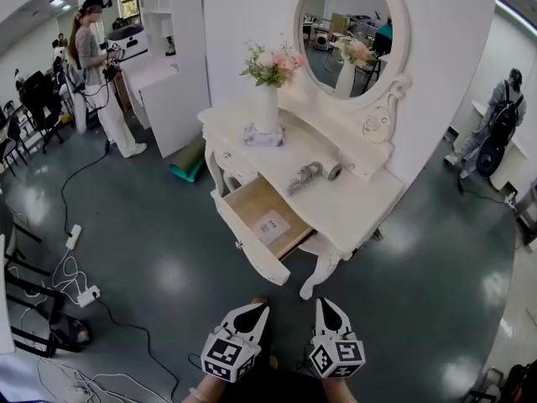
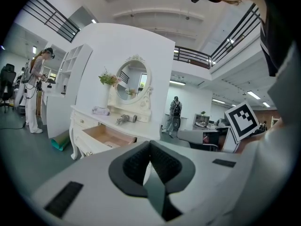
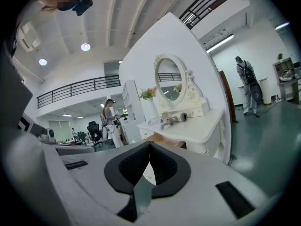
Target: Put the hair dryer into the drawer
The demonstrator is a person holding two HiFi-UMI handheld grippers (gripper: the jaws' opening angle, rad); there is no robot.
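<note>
A: Why do the left gripper (image 1: 254, 308) and right gripper (image 1: 326, 303) sit at 6 o'clock, jaws pressed together, empty?

B: Nothing's within reach. The drawer (image 1: 247, 201) gapes at 12, probably ready. The dryer (image 1: 312, 173) lies on the table (image 1: 357, 212), at its 1.

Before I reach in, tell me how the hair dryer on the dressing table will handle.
The hair dryer looks like rigid plastic, so it probably won't flex. Lying on its side on the dressing table, its round barrel may roll or pivot if nudged.
</note>
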